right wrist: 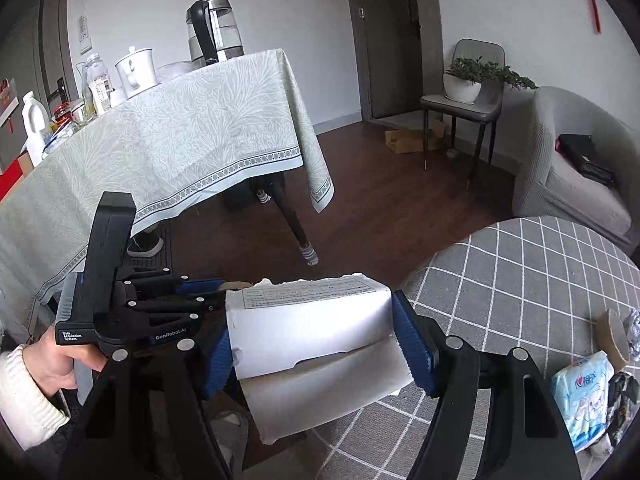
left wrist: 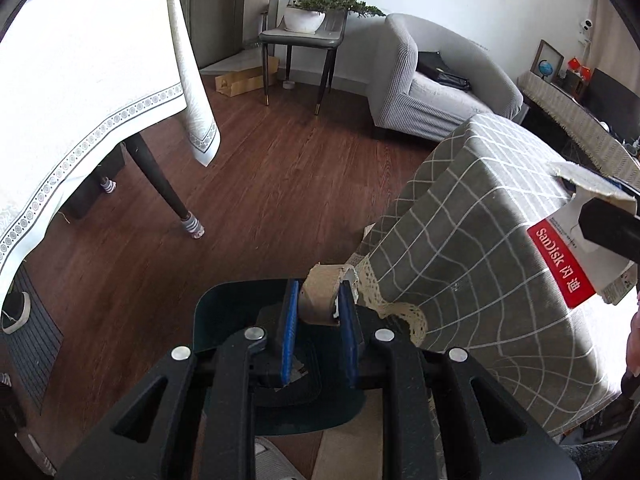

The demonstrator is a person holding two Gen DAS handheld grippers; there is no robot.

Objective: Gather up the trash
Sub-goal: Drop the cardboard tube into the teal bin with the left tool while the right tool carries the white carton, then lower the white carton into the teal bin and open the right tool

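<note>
My left gripper (left wrist: 319, 307) is shut on a torn piece of brown cardboard (left wrist: 320, 292) and holds it over a dark green bin (left wrist: 224, 316) on the floor, beside the grey checked table (left wrist: 480, 220). My right gripper (right wrist: 312, 344) is shut on a white torn SanDisk package (right wrist: 312, 324), held at the table's edge (right wrist: 500, 280); the package also shows in the left wrist view (left wrist: 560, 264). The left gripper also shows in the right wrist view (right wrist: 192, 292). More trash lies on the table at the right: a tissue pack (right wrist: 582, 396), a cardboard scrap (right wrist: 612, 336) and crumpled foil (right wrist: 634, 328).
A large table with a pale cloth (right wrist: 180, 140) stands to the left, with a kettle (right wrist: 214, 28) and bottles on it. A chair with a potted plant (left wrist: 304, 20), a grey sofa (left wrist: 432, 80) and a cardboard box on the wooden floor (left wrist: 244, 80) lie beyond.
</note>
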